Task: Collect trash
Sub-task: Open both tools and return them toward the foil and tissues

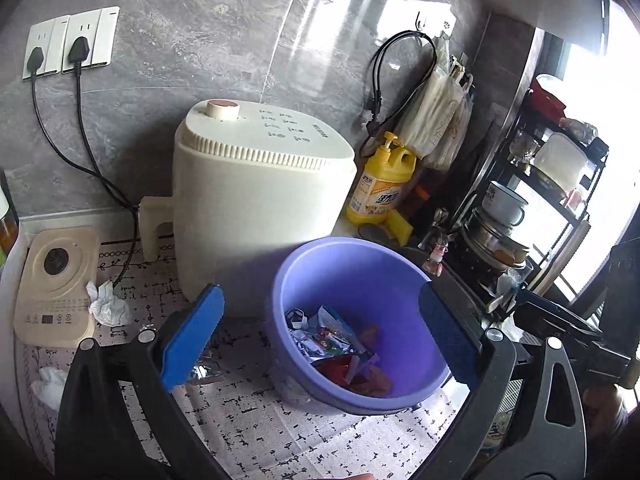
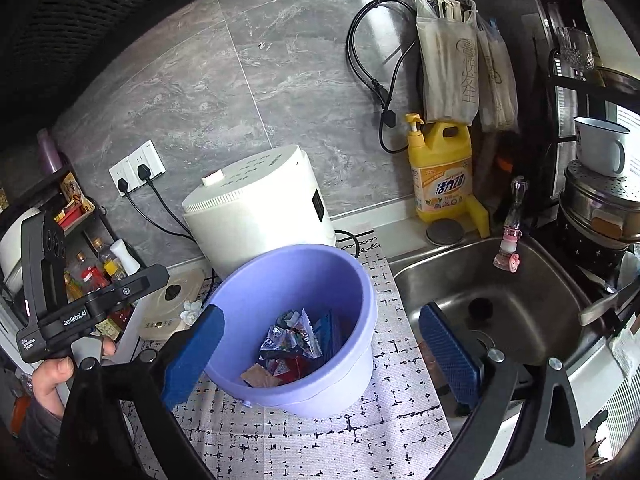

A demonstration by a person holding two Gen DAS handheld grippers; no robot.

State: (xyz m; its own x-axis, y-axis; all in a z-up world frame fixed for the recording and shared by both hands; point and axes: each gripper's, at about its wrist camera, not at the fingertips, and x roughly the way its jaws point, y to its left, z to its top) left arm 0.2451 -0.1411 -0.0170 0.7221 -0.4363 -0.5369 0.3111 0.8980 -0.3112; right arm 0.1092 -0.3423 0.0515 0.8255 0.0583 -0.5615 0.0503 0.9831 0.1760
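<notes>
A purple bucket (image 1: 400,276) stands on the patterned counter mat, and several crumpled snack wrappers (image 1: 332,340) lie inside it. My left gripper (image 1: 320,340) hangs open just in front of the bucket, blue pads wide apart and holding nothing. Under its left finger a shiny wrapper (image 1: 204,372) lies on the mat. Farther left are a crumpled white tissue (image 1: 108,304) and another tissue (image 1: 50,386). In the right wrist view my right gripper (image 2: 320,356) is open and bare over the same bucket (image 2: 352,280), whose wrappers (image 2: 292,340) show. A hand holds the left gripper's body (image 2: 60,300) at the left.
A white round appliance (image 1: 256,184) stands right behind the bucket, its cords running to wall sockets (image 1: 72,44). A beige kettle base (image 1: 56,288) sits left. A yellow detergent bottle (image 2: 442,168) and the steel sink (image 2: 540,292) lie right, with a dish rack (image 2: 600,200) beyond.
</notes>
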